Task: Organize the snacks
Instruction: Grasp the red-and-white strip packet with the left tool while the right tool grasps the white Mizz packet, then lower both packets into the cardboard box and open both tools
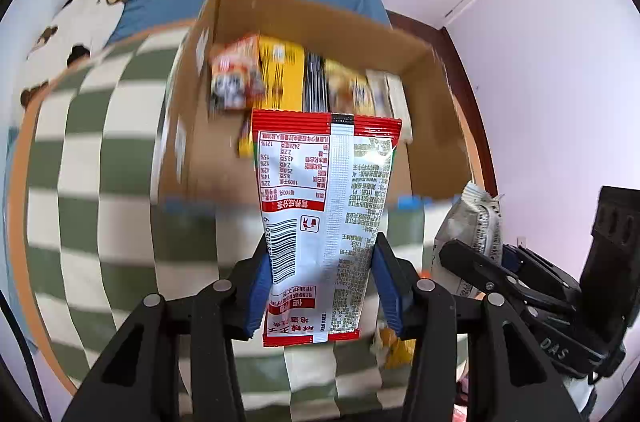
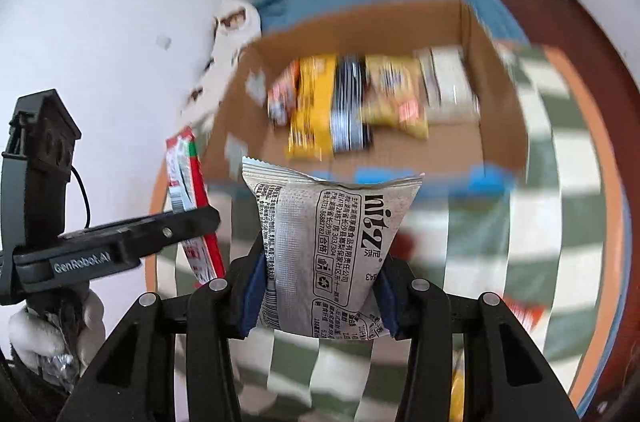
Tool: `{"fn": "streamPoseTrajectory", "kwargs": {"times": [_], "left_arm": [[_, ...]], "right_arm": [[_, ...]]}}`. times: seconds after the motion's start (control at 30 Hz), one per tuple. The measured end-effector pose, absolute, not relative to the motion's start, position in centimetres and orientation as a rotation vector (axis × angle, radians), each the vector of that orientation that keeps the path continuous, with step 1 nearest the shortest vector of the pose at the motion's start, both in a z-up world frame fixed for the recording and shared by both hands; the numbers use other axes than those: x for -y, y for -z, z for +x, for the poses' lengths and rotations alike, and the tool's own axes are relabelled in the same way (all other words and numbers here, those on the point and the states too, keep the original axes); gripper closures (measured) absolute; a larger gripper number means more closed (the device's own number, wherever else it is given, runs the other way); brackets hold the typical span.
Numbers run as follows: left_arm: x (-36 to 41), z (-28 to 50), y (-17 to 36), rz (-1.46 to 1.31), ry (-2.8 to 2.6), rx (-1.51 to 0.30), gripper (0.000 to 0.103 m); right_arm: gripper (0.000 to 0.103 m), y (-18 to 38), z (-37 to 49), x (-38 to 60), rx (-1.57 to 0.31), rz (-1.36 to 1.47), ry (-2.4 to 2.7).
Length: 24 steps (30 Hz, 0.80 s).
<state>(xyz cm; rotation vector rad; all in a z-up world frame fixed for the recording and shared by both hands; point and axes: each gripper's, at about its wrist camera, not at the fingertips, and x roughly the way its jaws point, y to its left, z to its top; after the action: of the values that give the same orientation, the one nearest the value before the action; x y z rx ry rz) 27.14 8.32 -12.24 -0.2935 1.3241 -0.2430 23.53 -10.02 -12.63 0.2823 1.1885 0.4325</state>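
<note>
Blue pads of the left claw (image 1: 322, 286) pinch a red-and-white snack packet (image 1: 326, 206); the right claw (image 2: 320, 292) clamps a grey speckled packet (image 2: 332, 242). Both packets hang above the green-checked bench (image 1: 100, 182), just before an open cardboard box (image 2: 500, 126) holding a row of snacks (image 2: 360, 98).

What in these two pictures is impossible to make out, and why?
- Packets in the cardboard box: motion blur in both wrist views leaves their labels unreadable.
- Front of the red-and-white packet: the left wrist view shows only its back.
- Lower edge of the grey packet: hidden behind the right gripper in the right wrist view.
- Yellow wrapper on the checked cloth: mostly covered by the left gripper.
</note>
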Motion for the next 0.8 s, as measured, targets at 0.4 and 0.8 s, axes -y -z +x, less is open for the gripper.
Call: {"fn": "streamPoseTrajectory", "kwargs": {"times": [0.4, 0.8], "left_arm": [[-9.7, 38.7, 17.8, -0.225, 0.126, -1.496, 0.059], [-10.4, 38.8, 22.0, -0.225, 0.062, -1.568, 0.059]], "right_arm": [[0.054, 15.6, 34.1, 5.6, -1.222, 0.226, -0.398], [0.054, 21.8, 36.1, 3.6, -1.328, 0.228, -0.397]]}}
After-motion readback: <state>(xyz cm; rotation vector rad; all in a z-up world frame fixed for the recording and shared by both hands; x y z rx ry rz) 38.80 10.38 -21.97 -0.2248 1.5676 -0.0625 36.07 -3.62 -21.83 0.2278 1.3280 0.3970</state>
